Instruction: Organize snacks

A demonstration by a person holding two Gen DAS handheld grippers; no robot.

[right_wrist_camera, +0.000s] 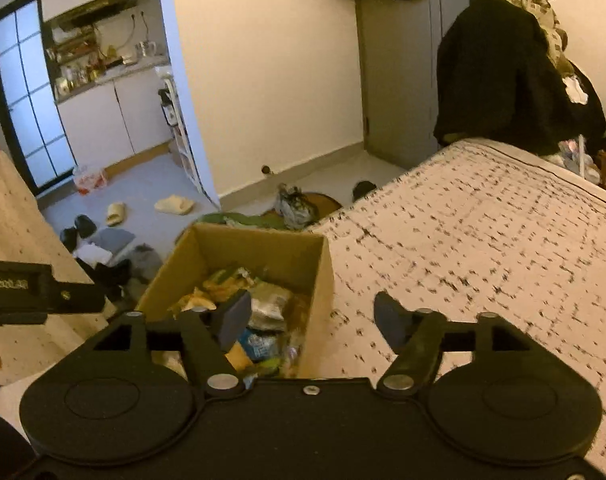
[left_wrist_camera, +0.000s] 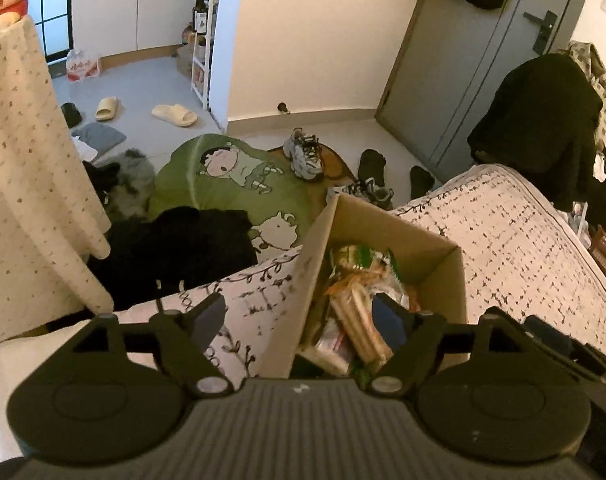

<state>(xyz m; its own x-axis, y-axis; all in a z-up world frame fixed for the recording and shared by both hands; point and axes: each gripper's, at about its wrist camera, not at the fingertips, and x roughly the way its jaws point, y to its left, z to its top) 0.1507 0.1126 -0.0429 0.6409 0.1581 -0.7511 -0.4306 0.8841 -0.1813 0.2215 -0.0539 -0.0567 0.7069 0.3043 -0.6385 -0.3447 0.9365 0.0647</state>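
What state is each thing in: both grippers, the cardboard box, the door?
left gripper: open, nothing between its fingers.
right gripper: open, holding nothing.
cardboard box: open on the bed, snack packets inside.
door: shut.

The brown cardboard box (left_wrist_camera: 435, 258) of mixed snack packets (left_wrist_camera: 359, 304) has its near wall hidden behind the left gripper's grey ribbed body, and packet labels are too blurred to read. In the right wrist view the patterned white bedcover (right_wrist_camera: 483, 240) smears with blur
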